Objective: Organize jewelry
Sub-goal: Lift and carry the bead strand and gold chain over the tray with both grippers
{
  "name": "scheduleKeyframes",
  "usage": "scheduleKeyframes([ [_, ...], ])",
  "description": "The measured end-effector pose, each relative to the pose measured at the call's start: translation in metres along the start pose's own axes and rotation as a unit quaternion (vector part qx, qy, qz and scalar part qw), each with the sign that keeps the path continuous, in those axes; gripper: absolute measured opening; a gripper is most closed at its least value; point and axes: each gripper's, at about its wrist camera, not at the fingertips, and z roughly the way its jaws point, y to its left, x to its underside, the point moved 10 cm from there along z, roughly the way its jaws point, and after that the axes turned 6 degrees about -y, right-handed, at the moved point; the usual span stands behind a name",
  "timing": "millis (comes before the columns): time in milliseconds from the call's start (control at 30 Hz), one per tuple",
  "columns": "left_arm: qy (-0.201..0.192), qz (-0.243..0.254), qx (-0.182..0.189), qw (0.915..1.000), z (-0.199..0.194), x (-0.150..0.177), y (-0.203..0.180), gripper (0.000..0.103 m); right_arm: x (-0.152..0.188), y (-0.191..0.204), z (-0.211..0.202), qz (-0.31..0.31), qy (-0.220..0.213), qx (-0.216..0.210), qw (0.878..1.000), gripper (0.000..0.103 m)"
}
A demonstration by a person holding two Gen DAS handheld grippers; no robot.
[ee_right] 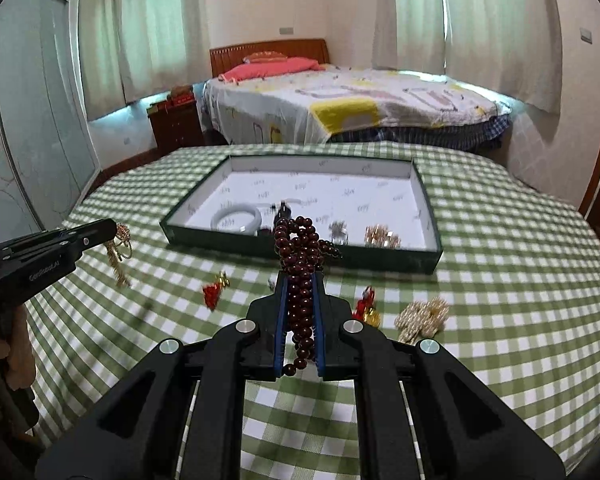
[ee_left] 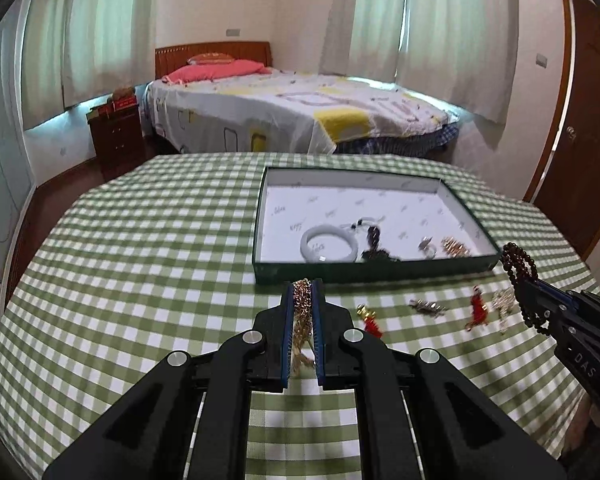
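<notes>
My left gripper (ee_left: 303, 286) is shut on a gold chain (ee_left: 302, 312) and holds it above the table, just in front of the green box (ee_left: 364, 270). It also shows in the right wrist view (ee_right: 114, 232) with the chain (ee_right: 118, 254) hanging. My right gripper (ee_right: 299, 278) is shut on a dark red bead string (ee_right: 300, 264), held above the table before the box (ee_right: 300, 252). It shows at the right of the left wrist view (ee_left: 518, 280) with the beads (ee_left: 520, 264). The box holds a white bangle (ee_left: 329, 244), a dark bracelet (ee_left: 374, 240), a ring (ee_left: 427, 247) and a gold piece (ee_left: 456, 247).
On the green checked tablecloth (ee_left: 140, 264) lie a red tassel charm (ee_left: 370, 320), a metal brooch (ee_left: 426, 306), a red ornament (ee_left: 478, 308) and a pearl piece (ee_left: 504, 304). A bed (ee_left: 300, 112) stands behind the table.
</notes>
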Motion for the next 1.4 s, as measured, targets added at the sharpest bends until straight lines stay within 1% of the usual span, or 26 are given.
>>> scheduleKeyframes([
  [233,-0.032,-0.005,0.015,0.9994,-0.018,-0.028,-0.007,0.009,-0.032,-0.006,-0.010,0.003,-0.034,0.003,0.999,0.011],
  [367,-0.053,-0.002,0.019,0.9984,-0.018,-0.050,-0.010,0.009,-0.058,-0.012,-0.007,0.002,-0.058,0.005,0.998,0.011],
  [567,-0.082,0.003,0.023,0.9963,-0.002,-0.085,-0.017,0.009,-0.099,-0.026,0.016,-0.001,-0.085,0.012,0.996,0.011],
  [700,-0.100,0.007,0.020,0.9948,0.023,-0.111,-0.022,0.009,-0.121,-0.038,0.045,-0.002,-0.090,0.018,0.996,0.011],
  [767,-0.102,0.010,0.018,0.9946,0.038,-0.120,-0.024,0.009,-0.129,-0.044,0.062,-0.004,-0.089,0.020,0.996,0.011],
  [900,-0.091,0.016,0.009,0.9957,0.083,-0.131,-0.028,0.009,-0.138,-0.058,0.102,-0.005,-0.076,0.028,0.997,0.011],
  [1033,-0.071,0.021,0.001,0.9973,0.127,-0.131,-0.032,0.009,-0.133,-0.070,0.144,0.001,-0.049,0.033,0.998,0.011],
  [1100,-0.052,0.026,-0.004,0.9983,0.154,-0.126,-0.033,0.009,-0.127,-0.078,0.166,0.002,-0.031,0.036,0.999,0.011],
  [1200,-0.027,0.027,-0.010,0.9992,0.182,-0.116,-0.031,0.009,-0.115,-0.088,0.194,0.010,-0.002,0.041,0.999,0.011],
  [1233,-0.013,0.027,-0.012,0.9995,0.196,-0.110,-0.029,0.009,-0.111,-0.091,0.201,0.012,0.006,0.042,0.999,0.011],
  [1400,0.040,0.019,-0.019,0.9988,0.231,-0.089,-0.023,0.009,-0.090,-0.108,0.233,0.017,0.059,0.051,0.997,0.011],
])
